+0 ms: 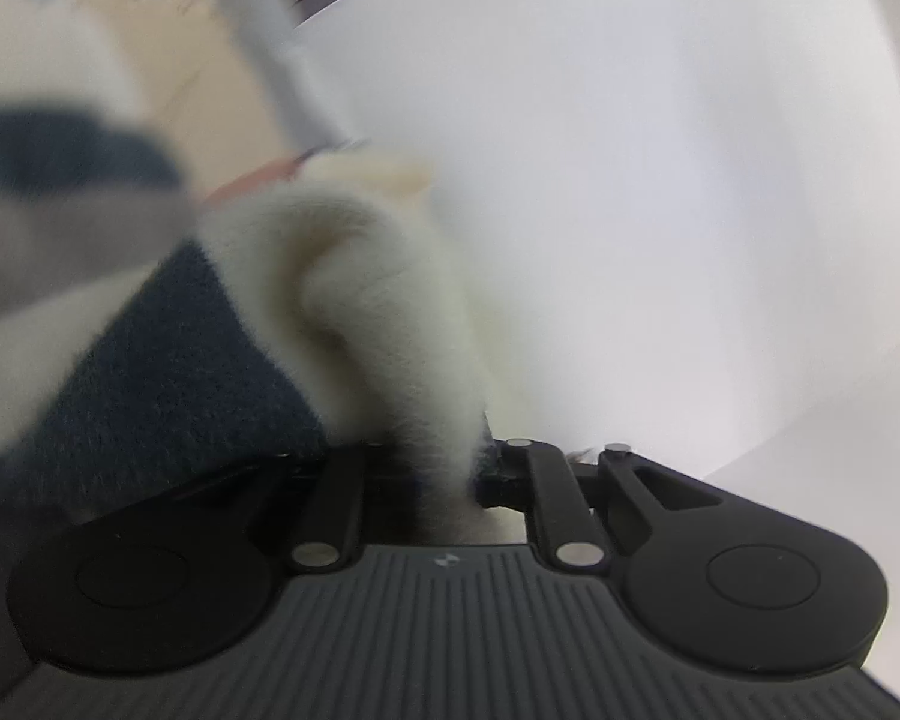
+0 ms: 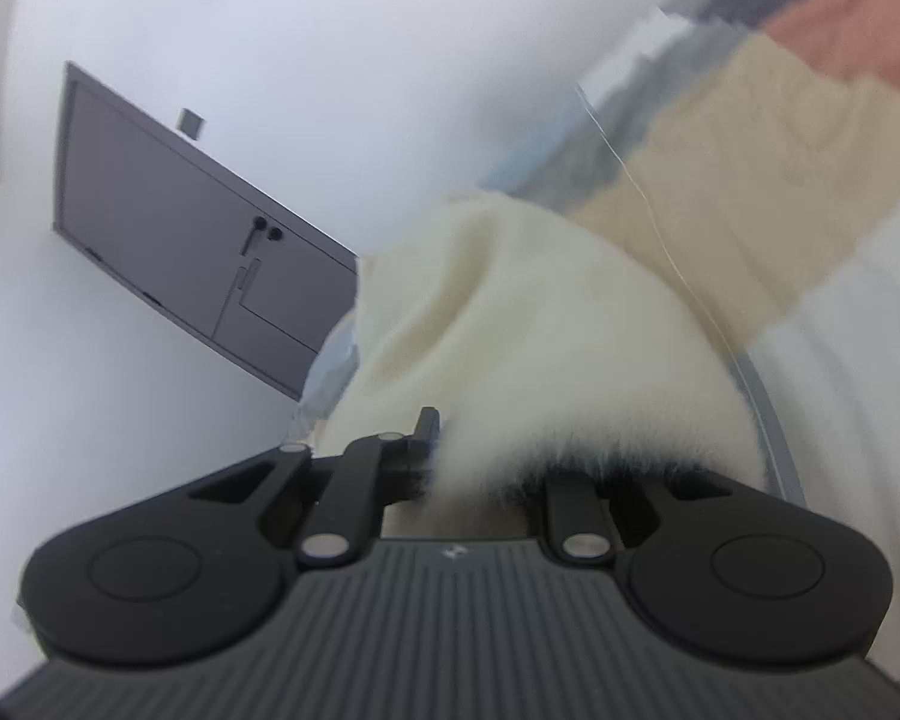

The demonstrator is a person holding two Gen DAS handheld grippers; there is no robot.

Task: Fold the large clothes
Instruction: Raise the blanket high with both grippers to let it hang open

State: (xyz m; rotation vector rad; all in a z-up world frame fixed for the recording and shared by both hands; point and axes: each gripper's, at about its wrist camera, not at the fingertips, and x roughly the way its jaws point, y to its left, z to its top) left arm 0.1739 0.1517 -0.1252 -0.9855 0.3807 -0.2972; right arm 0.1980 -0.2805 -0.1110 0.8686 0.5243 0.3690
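left gripper (image 1: 450,468): fingers drawn in tight, clamped on a bunched fold of the garment (image 1: 354,300); fingertips buried in the pile, only black linkage bars show.
right gripper (image 2: 474,468): same story, pinched shut on a cream fold of the garment (image 2: 510,324); one black finger (image 2: 427,420) pokes up at the left edge of the fabric, the other is hidden under it.
garment: thick, fuzzy knit, cream with a dark navy band (image 1: 162,372); fibres stand off the edges. Hangs up off both grippers, bulging in rounded folds right in front of each lens. More cream and navy blurred far left in the left view.
gripper bodies: matte black plastic, round housings either side, ribbed grey deck in the middle, silver pins at the joints.
backdrop: plain white wall (image 1: 660,180).
door (image 2: 198,240): grey, flat panel with dark handle hardware, tilted in the right view.
patchwork (image 2: 750,168): tan, salmon and grey blocks upper right, blurred; cannot tell what it is.
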